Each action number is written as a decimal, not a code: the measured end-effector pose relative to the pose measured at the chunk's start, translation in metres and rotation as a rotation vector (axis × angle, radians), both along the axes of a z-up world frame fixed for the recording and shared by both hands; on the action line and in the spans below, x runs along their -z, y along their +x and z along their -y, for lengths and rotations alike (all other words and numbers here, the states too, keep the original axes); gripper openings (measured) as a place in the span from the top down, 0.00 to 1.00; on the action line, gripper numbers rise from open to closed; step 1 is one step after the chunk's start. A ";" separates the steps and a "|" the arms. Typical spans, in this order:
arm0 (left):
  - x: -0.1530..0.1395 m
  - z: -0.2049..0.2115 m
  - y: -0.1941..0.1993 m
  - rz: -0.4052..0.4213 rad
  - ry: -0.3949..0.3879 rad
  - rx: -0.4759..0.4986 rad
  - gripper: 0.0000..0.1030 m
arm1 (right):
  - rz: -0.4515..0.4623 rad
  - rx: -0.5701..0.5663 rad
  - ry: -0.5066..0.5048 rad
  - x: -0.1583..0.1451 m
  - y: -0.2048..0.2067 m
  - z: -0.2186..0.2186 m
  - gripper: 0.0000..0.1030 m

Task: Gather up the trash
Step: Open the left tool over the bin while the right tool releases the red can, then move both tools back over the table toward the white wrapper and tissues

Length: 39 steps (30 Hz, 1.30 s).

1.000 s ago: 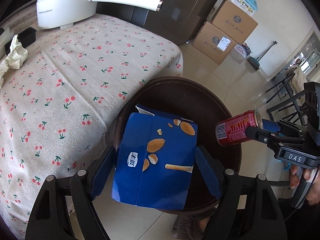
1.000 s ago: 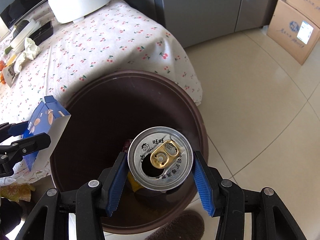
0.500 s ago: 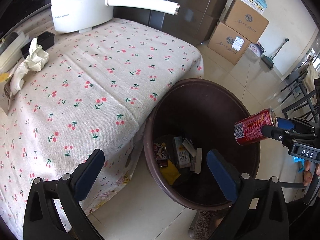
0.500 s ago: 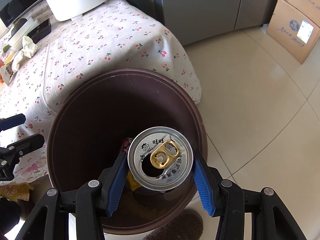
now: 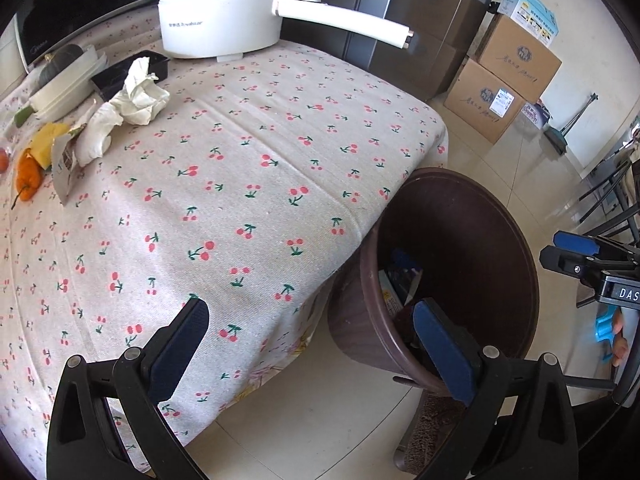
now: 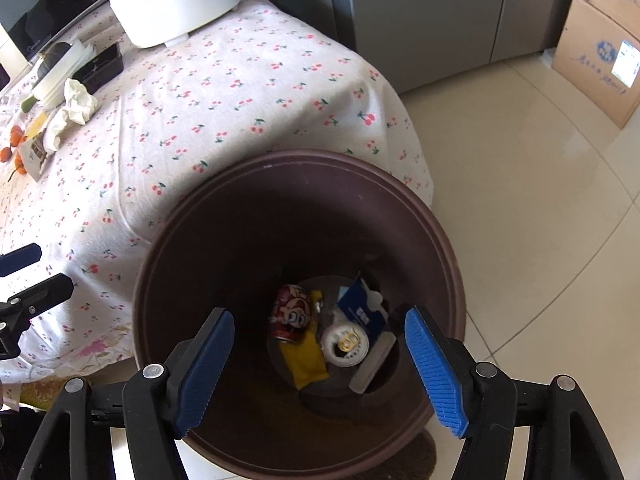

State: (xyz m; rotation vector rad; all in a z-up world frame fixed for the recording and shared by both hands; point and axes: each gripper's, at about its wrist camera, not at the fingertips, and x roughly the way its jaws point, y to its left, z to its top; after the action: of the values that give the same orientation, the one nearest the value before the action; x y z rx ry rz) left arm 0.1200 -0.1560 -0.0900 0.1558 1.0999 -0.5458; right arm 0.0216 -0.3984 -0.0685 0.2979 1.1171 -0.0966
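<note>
My left gripper [image 5: 312, 344] stands open with nothing in it, over the table's corner beside the brown trash bin [image 5: 460, 232]. My right gripper [image 6: 320, 364] hangs over the bin [image 6: 304, 155]; its jaws are opening and nothing is between them. At the bin's bottom lie a can with its silver top up [image 6: 345, 342], a red can [image 6: 292, 312], a blue carton [image 6: 362, 308] and a yellow wrapper [image 6: 304, 360]. On the table's far left lie crumpled white paper [image 5: 136, 96], a torn wrapper [image 5: 64, 160] and orange peel [image 5: 28, 176].
A white electric pot [image 5: 224, 12] with a long handle stands at the back of the cherry-print tablecloth [image 5: 240, 184]. Cardboard boxes [image 5: 512, 80] sit on the tiled floor by a grey fridge. A black tray [image 5: 120, 72] and a white dish are at the table's left.
The blue carton left my left gripper and fell into the bin; that gripper then swung left over the table. My right gripper opened and the can dropped into the bin.
</note>
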 end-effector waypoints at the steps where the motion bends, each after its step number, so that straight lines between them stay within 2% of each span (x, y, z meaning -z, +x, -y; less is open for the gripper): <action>1: -0.001 -0.004 0.001 0.000 0.000 -0.006 0.00 | 0.000 -0.003 0.001 -0.001 0.002 -0.002 0.24; 15: -0.011 -0.062 0.007 0.003 -0.003 -0.104 0.00 | -0.002 -0.066 -0.011 -0.007 0.028 -0.040 0.18; 30: -0.018 -0.130 0.013 0.008 -0.003 -0.215 0.00 | 0.020 -0.161 -0.022 -0.023 0.066 -0.100 0.15; 39: -0.019 -0.175 0.036 0.002 0.014 -0.292 0.00 | 0.050 -0.208 -0.038 -0.036 0.101 -0.139 0.07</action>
State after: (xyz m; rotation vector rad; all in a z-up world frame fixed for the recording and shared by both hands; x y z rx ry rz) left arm 0.1559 0.0189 -0.0705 0.0065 1.1014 -0.2760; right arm 0.1222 -0.2593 -0.0321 0.1477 1.0890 0.0739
